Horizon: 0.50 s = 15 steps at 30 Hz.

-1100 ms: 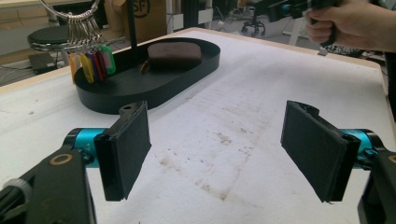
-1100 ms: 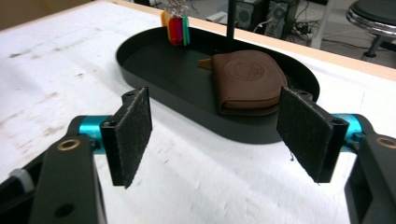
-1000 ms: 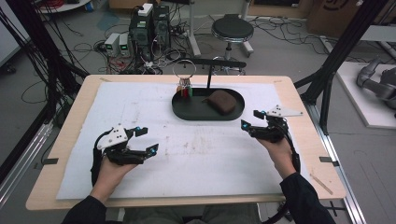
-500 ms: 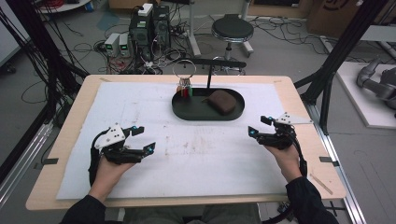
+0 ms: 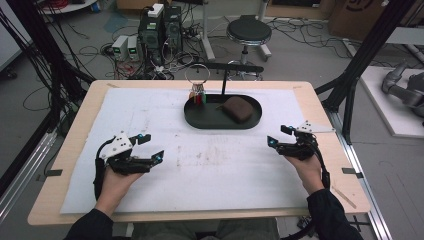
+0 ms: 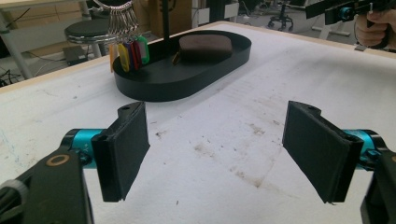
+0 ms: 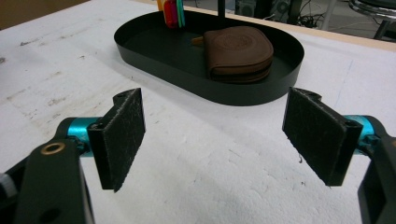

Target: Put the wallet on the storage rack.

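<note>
A black oval tray [image 5: 200, 120] sits at the far middle of the white mat. In its right half lies a brown pouch [image 5: 238, 109]. A key ring with coloured tags [image 5: 198, 95] hangs from a thin black stand [image 5: 223, 82] over the tray's left end. My left gripper [image 5: 152, 146] hovers open over the mat at the near left, nothing between its pads [image 6: 123, 149]. My right gripper [image 5: 278, 135] is open at the near right, pointing toward the tray [image 7: 261, 98] and pouch [image 7: 240, 53], pads [image 7: 317, 133] empty. The tray [image 6: 154, 88] and tags [image 6: 130, 49] lie ahead in the left gripper view.
The stained white mat [image 5: 210, 165] covers most of the wooden table [image 5: 325, 120]. Beyond the far edge stand a stool [image 5: 245, 32] and computer boxes [image 5: 160, 25] with cables. Black frame posts [image 5: 360, 60] rise at the right.
My right gripper has drifted a little to the right and toward the near edge, away from the tray. The left gripper has shifted only slightly left. Both stay open.
</note>
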Each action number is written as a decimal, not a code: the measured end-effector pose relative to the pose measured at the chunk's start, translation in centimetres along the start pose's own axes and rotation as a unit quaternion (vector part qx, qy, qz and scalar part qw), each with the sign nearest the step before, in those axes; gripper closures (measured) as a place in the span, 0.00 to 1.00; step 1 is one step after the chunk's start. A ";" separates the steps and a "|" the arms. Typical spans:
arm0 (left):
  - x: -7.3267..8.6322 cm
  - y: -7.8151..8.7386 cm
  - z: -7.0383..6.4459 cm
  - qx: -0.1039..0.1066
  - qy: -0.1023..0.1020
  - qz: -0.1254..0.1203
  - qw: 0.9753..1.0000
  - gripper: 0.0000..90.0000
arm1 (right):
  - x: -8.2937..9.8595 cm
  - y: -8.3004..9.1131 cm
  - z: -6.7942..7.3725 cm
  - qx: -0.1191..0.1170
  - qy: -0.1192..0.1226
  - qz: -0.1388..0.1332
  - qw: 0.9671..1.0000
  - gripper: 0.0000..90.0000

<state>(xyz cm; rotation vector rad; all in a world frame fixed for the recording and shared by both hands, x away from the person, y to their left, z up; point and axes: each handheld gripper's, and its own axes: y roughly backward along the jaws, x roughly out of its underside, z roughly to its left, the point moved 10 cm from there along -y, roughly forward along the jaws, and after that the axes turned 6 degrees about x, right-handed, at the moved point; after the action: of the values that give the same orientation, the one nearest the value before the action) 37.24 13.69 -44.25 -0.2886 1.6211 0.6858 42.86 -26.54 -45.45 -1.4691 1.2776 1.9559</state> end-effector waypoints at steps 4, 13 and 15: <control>0.0 0.0 0.0 -0.001 0.002 -0.002 1.000 0.25 | 0.1 0.0 -0.1 -0.001 -0.002 0.001 1.000 0.24; 0.0 0.1 0.0 -0.001 0.002 -0.003 1.000 0.25 | 0.1 -0.1 0.1 -0.002 0.004 0.003 1.000 0.24; 0.0 0.1 0.0 -0.001 0.001 -0.003 1.000 0.25 | 0.1 -0.1 0.1 -0.001 0.004 0.003 1.000 0.24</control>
<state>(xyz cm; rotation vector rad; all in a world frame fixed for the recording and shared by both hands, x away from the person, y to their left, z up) 37.21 13.74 -44.19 -0.2951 1.6219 0.6831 42.82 -26.45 -45.59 -1.4783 1.2860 1.9585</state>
